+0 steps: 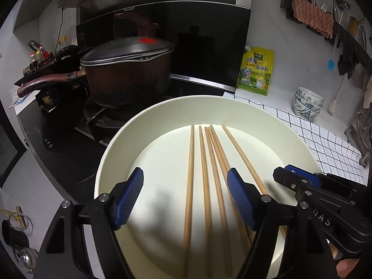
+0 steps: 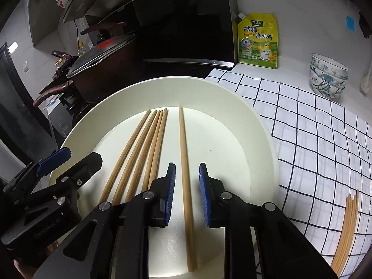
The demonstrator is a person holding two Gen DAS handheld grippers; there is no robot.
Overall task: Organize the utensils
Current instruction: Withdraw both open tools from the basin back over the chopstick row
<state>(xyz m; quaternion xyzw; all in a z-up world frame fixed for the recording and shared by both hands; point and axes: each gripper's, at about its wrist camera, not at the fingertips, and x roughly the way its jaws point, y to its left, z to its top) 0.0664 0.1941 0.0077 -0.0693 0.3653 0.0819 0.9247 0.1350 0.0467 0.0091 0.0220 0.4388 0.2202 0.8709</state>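
Several wooden chopsticks [image 1: 204, 176] lie side by side in a cream round dish [image 1: 109, 153]. In the right wrist view the dish [image 2: 255, 144] holds a bundle of chopsticks [image 2: 148, 144] and a single chopstick [image 2: 186, 162] apart on the right. My left gripper [image 1: 186, 186] is open wide above the chopsticks, touching none. My right gripper [image 2: 187, 186] is open, its blue pads either side of the single chopstick with gaps; it also shows in the left wrist view [image 1: 302, 181]. The left gripper shows at the left [image 2: 58, 162].
A dark lidded pot [image 1: 125, 74] stands on the stove behind the dish. A yellow seasoning pouch [image 2: 258, 39] and stacked patterned bowls [image 2: 327, 76] stand on the checked cloth [image 2: 313, 139]. More chopsticks [image 2: 348, 227] lie on the cloth at right. Utensils hang on a wall rail [image 1: 325, 11].
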